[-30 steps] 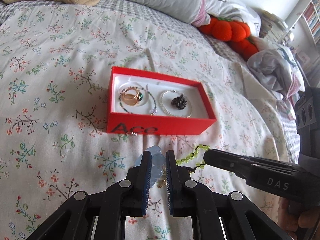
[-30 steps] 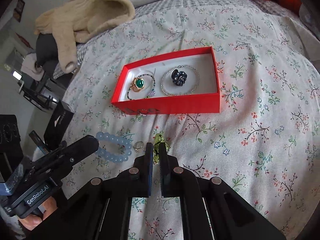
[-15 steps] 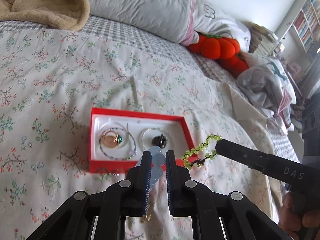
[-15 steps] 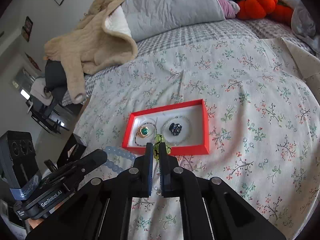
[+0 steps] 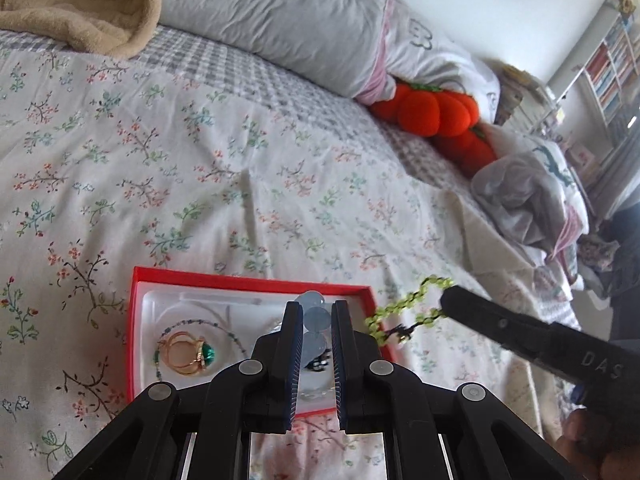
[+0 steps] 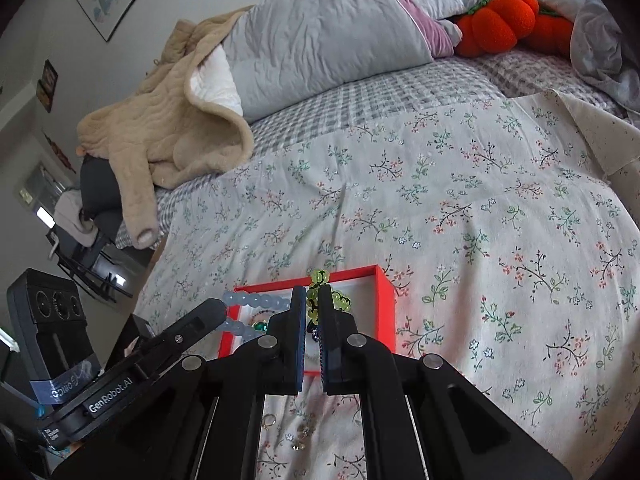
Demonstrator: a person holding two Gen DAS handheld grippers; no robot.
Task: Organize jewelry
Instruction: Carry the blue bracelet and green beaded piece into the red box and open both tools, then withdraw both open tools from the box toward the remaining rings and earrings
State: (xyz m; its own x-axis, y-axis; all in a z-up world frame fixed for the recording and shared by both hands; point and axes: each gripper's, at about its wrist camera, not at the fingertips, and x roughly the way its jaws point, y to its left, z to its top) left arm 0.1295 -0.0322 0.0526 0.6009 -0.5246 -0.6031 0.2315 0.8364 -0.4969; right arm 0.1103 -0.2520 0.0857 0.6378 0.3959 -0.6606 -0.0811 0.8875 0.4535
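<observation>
Floral bedding (image 5: 240,184) covers the bed in the left wrist view, with a grey pillow (image 5: 272,16), a beige blanket (image 5: 72,4) and orange plush pumpkins (image 5: 436,112) at its far end. One red box (image 5: 134,320) lies on the bedding just in front of the camera. The left gripper (image 5: 313,312) is over the box, and its two fingers are nearly closed on a blue bracelet (image 5: 316,318); three of its pale beads show between the pads. Inside the box I count one gold ring (image 5: 186,354) with a green stone, lying within one thin bead chain (image 5: 224,326). A dark piece behind the fingers is mostly hidden. From the right comes the right gripper (image 5: 450,300), and one green bracelet (image 5: 408,312) hangs from its tip, beside the right edge of the box.

In the right wrist view the same bedding (image 6: 460,200), pillow (image 6: 328,36), blanket (image 6: 168,128) and pumpkins (image 6: 500,20) appear. The right gripper (image 6: 313,300) has its two fingers closed on the green bracelet (image 6: 320,277), whose beads stick out above and beside the tips, over the far part of the box (image 6: 386,308). The left gripper (image 6: 218,308) enters from the left and holds the blue bracelet (image 6: 250,302) as a loop over the left edge of the box. On the bedding below the fingers lie a few small gold pieces (image 6: 270,420); I cannot count them surely.
</observation>
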